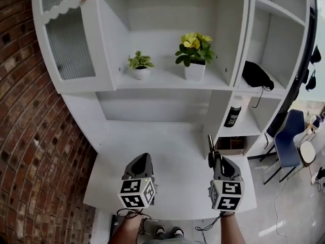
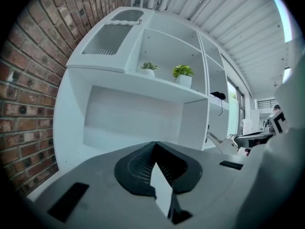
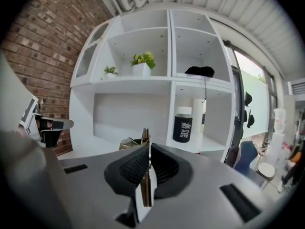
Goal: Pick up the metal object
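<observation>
Head view: our right gripper [image 1: 214, 157] holds the metal object [image 1: 209, 142] over the counter [image 1: 167, 187], with a thin strip poking forward. Left gripper view: the left gripper [image 2: 155, 147] has its fingers pressed together, empty. Right gripper view: fingers pinching the strip's lower end. It looks stiff, light and slippery, so we'd say grip it deep.

A white shelf unit [image 1: 152, 105] stands beside a red brick wall [image 1: 30, 136] at the left. On its shelf a small green plant in a round white pot [image 1: 140, 66] sits left of a yellow-flowered plant in a square white pot [image 1: 195, 57]. Right of them lie a black bag [image 1: 257, 75] and, lower, a white-capped black jar [image 1: 233, 117]; a blue chair [image 1: 288, 136] stands further right.
</observation>
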`<state>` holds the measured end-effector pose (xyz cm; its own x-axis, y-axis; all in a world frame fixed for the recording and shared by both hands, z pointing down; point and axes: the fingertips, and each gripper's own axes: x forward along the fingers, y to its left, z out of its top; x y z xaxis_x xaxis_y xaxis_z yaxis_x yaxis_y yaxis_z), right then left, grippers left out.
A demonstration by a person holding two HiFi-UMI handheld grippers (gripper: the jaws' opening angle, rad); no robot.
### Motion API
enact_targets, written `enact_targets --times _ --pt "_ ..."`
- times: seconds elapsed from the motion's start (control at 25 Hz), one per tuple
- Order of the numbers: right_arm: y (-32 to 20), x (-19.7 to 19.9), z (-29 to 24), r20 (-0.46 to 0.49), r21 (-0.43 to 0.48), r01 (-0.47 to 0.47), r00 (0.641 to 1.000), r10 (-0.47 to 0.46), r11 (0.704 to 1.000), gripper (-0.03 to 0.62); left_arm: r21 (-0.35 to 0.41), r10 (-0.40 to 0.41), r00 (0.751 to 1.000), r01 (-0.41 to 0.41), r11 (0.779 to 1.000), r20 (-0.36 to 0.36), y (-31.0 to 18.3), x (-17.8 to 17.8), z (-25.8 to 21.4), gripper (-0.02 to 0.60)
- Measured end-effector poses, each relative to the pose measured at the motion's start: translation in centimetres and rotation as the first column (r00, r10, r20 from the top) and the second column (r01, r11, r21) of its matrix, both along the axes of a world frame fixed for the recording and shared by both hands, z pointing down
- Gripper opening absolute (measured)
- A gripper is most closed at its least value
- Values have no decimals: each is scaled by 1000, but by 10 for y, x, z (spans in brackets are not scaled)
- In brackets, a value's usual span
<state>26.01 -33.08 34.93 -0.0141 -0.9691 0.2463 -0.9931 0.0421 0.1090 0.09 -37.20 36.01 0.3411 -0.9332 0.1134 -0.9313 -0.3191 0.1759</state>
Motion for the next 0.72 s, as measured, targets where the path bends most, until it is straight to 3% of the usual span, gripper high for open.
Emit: enact_targets --times 0.28,0.72 --pt "27 37 -23 69 75 -108 992 103 991 9 58 89 996 -89 994 -1 0 36 -26 8" --pt "30 46 -21 102 78 -107 990 99 991 9 47 99 995 -100 994 12 6 48 -23 8"
